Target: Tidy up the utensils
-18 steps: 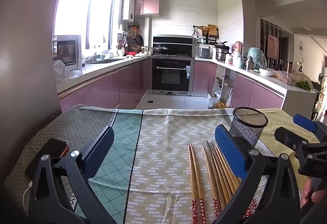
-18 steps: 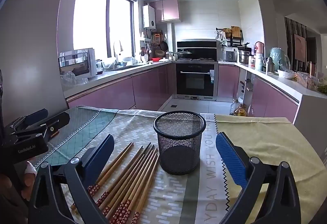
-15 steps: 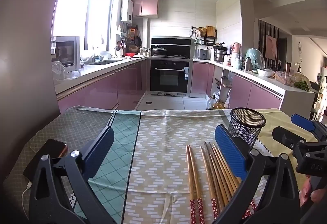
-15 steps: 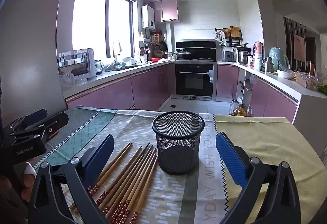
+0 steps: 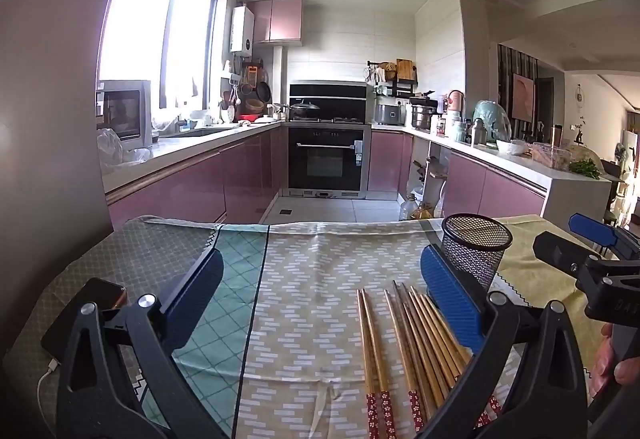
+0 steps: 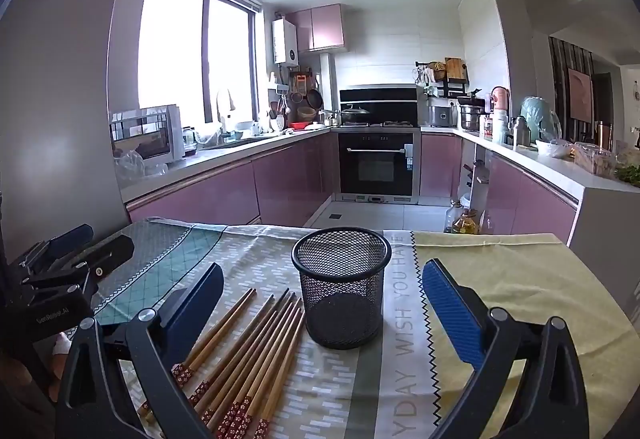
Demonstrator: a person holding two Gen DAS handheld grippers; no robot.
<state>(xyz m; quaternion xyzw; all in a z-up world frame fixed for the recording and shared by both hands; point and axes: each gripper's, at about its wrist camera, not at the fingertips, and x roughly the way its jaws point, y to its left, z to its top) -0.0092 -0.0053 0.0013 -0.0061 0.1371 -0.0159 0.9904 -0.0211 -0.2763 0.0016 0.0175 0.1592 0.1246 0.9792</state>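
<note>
Chopsticks [image 6: 248, 355] lie flat on the patterned tablecloth [image 5: 320, 279], bunched side by side just left of the black mesh cup [image 6: 342, 287]. In the right wrist view their long axes slant from lower left to upper right: plain narrow tips point away toward the kitchen, red flowered butt ends sit nearest the camera. In the left wrist view the same chopsticks [image 5: 408, 343] run nearly straight away from the lens and fan out slightly. One pair lies a little apart on the left of the bunch.

Mesh cup stands upright on the cloth; its inside looks bare, though the dark bottom is hard to read.

Left gripper [image 5: 320, 299]: jaws spread wide, nothing between them but cloth. Its right finger [image 5: 448, 299] overlaps part of the cup and the rightmost sticks. Right gripper [image 6: 322, 309]: jaws spread wide, the cup seen between them but farther off, untouched.

Butt ends of several sticks are cut off by the bottom edge or hidden behind the gripper frames; exact count unclear. A dark phone [image 5: 86, 309] with a white cable lies at the left cloth edge, partly hidden.
</note>
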